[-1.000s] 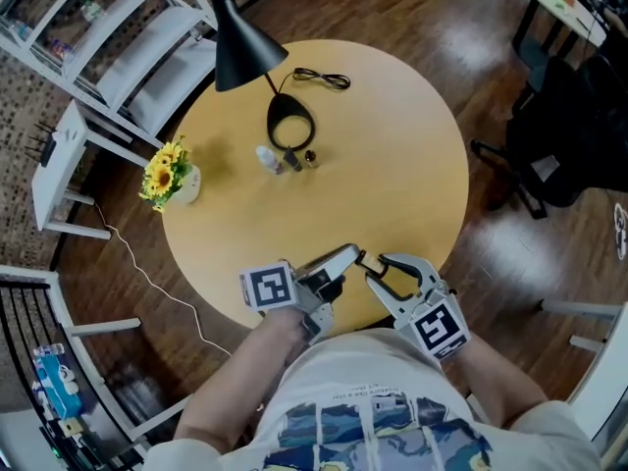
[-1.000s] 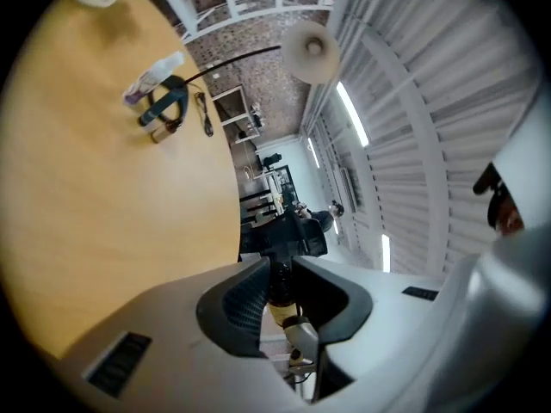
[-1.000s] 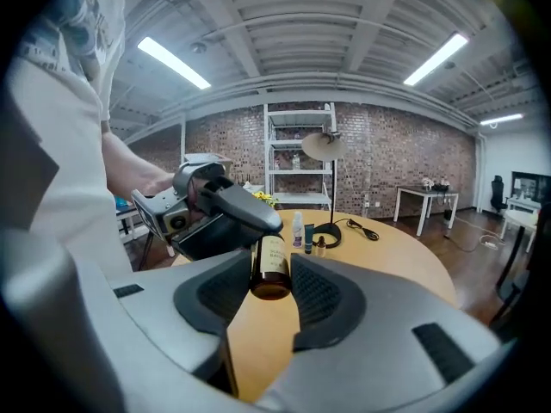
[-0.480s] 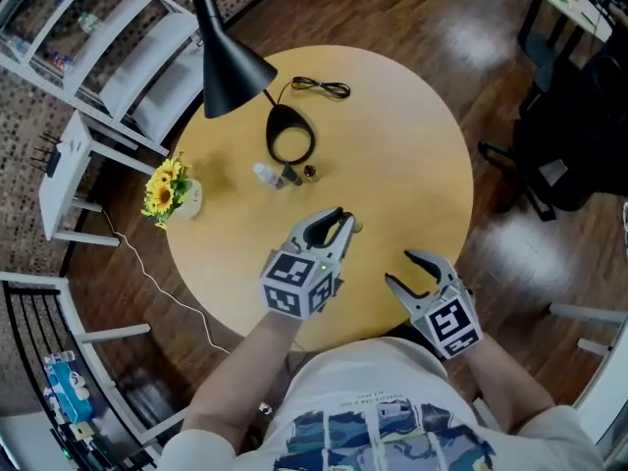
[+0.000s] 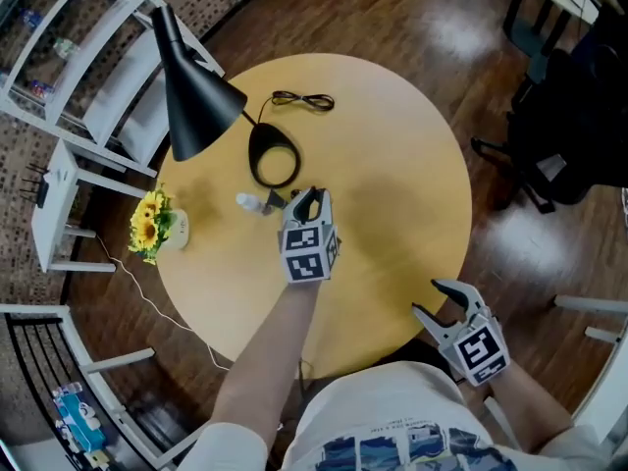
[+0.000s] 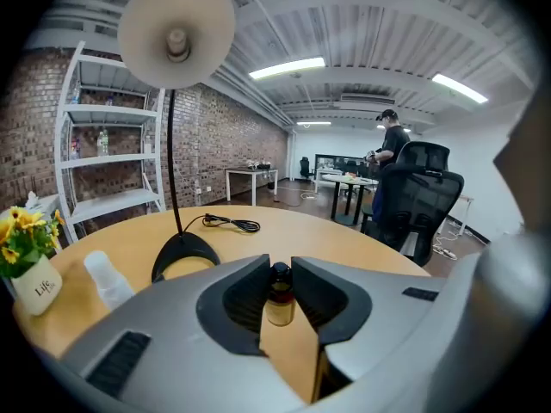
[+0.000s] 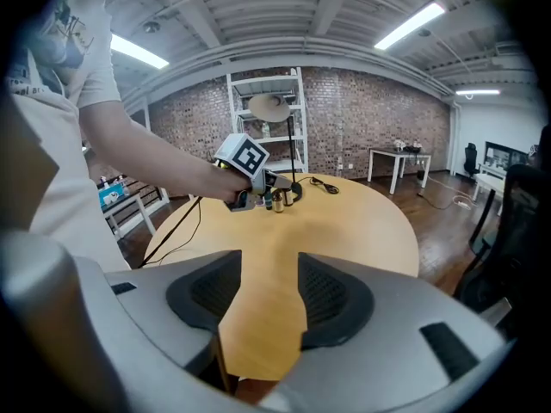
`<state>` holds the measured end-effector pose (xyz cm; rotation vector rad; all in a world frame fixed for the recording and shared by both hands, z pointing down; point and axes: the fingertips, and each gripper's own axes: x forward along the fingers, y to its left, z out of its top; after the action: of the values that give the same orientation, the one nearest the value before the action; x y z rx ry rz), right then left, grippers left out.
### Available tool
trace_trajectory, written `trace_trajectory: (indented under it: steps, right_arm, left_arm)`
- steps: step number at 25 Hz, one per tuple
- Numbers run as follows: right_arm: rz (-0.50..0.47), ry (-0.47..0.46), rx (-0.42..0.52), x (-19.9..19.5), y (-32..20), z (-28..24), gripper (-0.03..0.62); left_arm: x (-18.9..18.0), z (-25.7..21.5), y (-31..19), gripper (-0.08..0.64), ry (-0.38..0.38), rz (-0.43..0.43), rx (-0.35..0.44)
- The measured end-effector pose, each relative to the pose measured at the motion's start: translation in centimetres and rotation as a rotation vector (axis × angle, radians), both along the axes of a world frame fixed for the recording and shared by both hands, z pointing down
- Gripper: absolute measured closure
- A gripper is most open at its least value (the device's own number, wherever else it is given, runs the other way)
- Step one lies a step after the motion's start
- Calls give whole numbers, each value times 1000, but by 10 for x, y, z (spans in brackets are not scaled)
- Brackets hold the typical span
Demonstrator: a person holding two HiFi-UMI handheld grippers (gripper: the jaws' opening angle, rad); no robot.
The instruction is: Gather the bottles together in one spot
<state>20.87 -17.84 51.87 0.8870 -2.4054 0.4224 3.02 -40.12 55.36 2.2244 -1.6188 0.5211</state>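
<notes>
- On the round table [image 5: 392,165], near its middle: three bottles close together, just beside the ring base of the black lamp [image 5: 191,96].
- Clear bottle [image 5: 250,202]: on its side, leftmost of the group in the head view.
- Dark bottle [image 7: 267,200] and amber bottle [image 6: 279,295]: upright, side by side, right at the tips of the left gripper [image 5: 308,198].
- Left gripper: stretched out over the table centre, pointed toward the lamp base. Jaws narrowly apart, table surface visible through the gap.
- In that gap, at the tips: amber bottle, black-capped, standing on the table. No pad seen pressing on it; contact with the tips not determinable.
- Right gripper [image 5: 425,297]: at the near table edge, well apart from the bottles. Jaws just opened wide, with nothing between them but bare table.
- Beyond the lamp base: bundled black cable [image 5: 302,101].
- At the table's left edge: flowers [image 5: 157,226], potted, well apart from the bottles.
</notes>
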Motion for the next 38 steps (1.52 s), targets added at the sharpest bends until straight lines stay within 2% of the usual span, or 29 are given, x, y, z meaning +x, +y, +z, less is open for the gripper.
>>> trace_trajectory:
  steps: [6, 12, 19, 22, 24, 27, 32, 38]
  right_arm:
    - [54, 7, -84, 14, 13, 16, 359]
    - [69, 21, -106, 27, 17, 21, 359]
    - [79, 20, -109, 30, 20, 22, 359]
    - [83, 17, -114, 27, 20, 22, 359]
    - [92, 14, -111, 25, 21, 21, 359]
    - [79, 20, -74, 20, 20, 19, 359]
    - [63, -1, -62, -2, 30, 12, 358]
    - [26, -13, 13, -38, 47, -5, 359]
  left_arm:
    - [-10, 42, -33, 488, -64, -58, -1]
    - [-12, 66, -44, 488, -122, -65, -23]
    - [-12, 66, -40, 483, -125, -54, -25]
    - [-9, 58, -36, 430, -134, -27, 2]
    - [-9, 48, -31, 430, -145, -17, 27]
    - [-10, 26, -16, 430, -156, -6, 77]
    - [-23, -11, 35, 430, -123, -5, 131]
    - [-79, -36, 123, 430, -34, -56, 75]
